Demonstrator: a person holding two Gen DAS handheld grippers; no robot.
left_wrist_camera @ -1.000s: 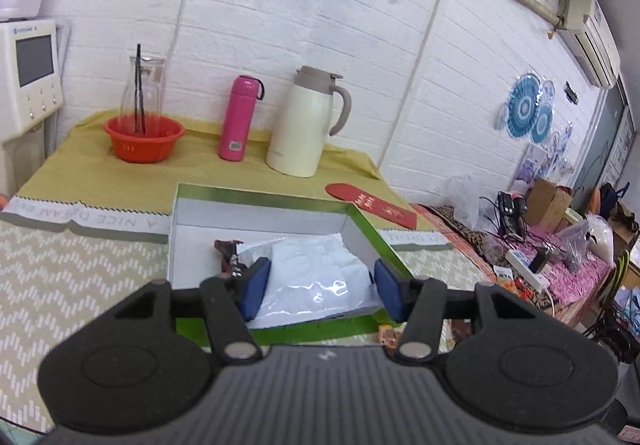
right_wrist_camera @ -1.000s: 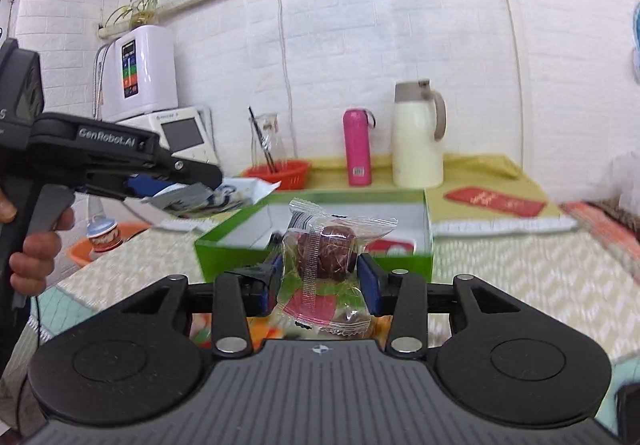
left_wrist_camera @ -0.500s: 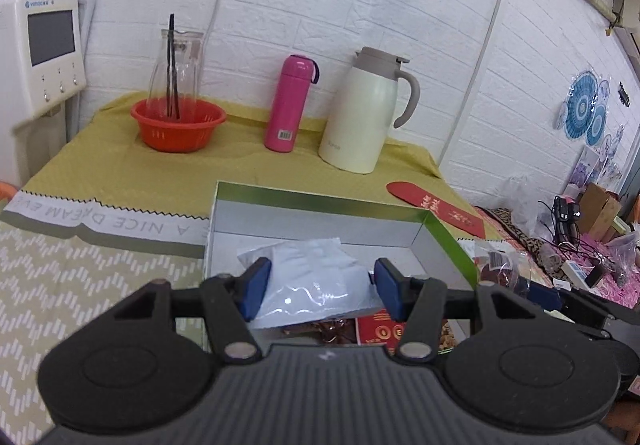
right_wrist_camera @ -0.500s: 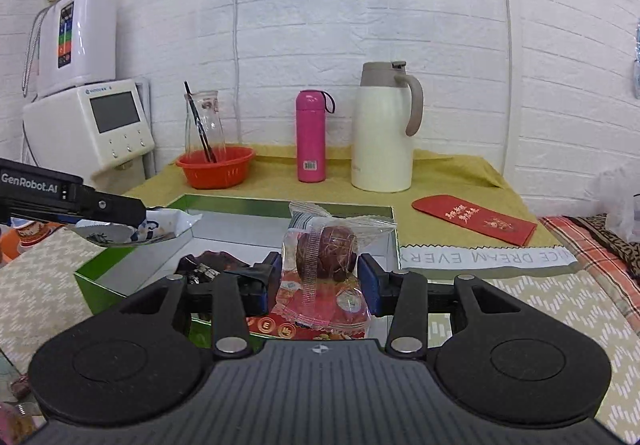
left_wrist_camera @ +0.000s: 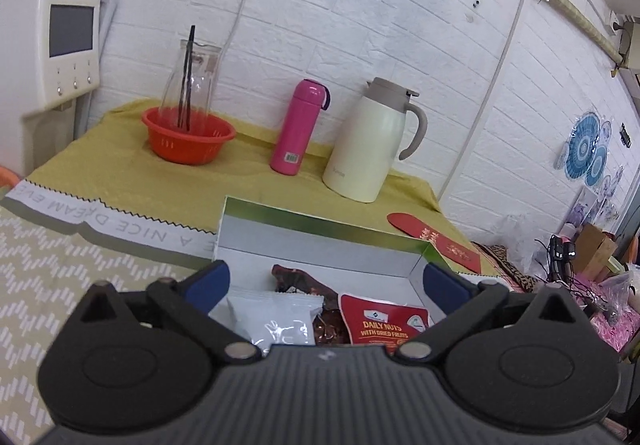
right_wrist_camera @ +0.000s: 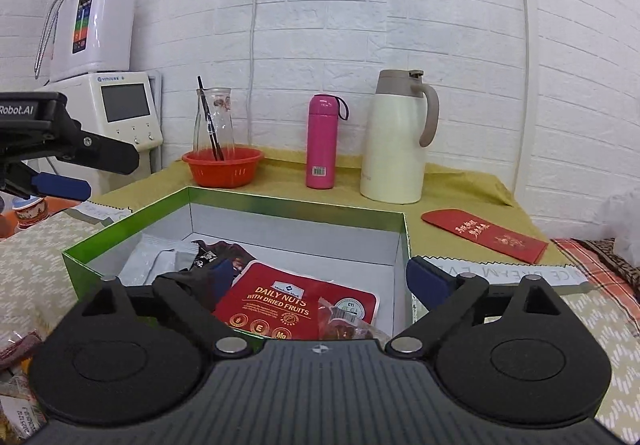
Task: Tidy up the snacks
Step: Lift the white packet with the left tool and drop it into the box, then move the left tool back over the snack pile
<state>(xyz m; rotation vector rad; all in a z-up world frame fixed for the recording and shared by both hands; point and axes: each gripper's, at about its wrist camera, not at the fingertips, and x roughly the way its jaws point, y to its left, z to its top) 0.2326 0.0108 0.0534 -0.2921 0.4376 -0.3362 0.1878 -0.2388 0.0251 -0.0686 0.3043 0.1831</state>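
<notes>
Snacks are all sitting inside the open green cardboard box with the white lining (right_wrist_camera: 236, 205). The red foil "Daily Nuts" packet (right_wrist_camera: 288, 301) lies flat at the box's near side, long axis running across the box, its print facing up and reading upright from the right wrist camera. Just left of it is a dark brown wrapped snack (left_wrist_camera: 298, 281), and left of that a white plastic pouch (left_wrist_camera: 276, 319), also flat. A small clear-wrapped sweet (right_wrist_camera: 344, 325) rests on the red packet's right end.

Left gripper (left_wrist_camera: 326, 281) hovers over the box's near edge, jaws opening wide, nothing pinched. Right gripper (right_wrist_camera: 320, 277), same deal: jaws opening, holding nothing, the packet just lying below.

Behind the box stand a pink bottle (right_wrist_camera: 322, 141) and a cream jug (right_wrist_camera: 396, 141).
</notes>
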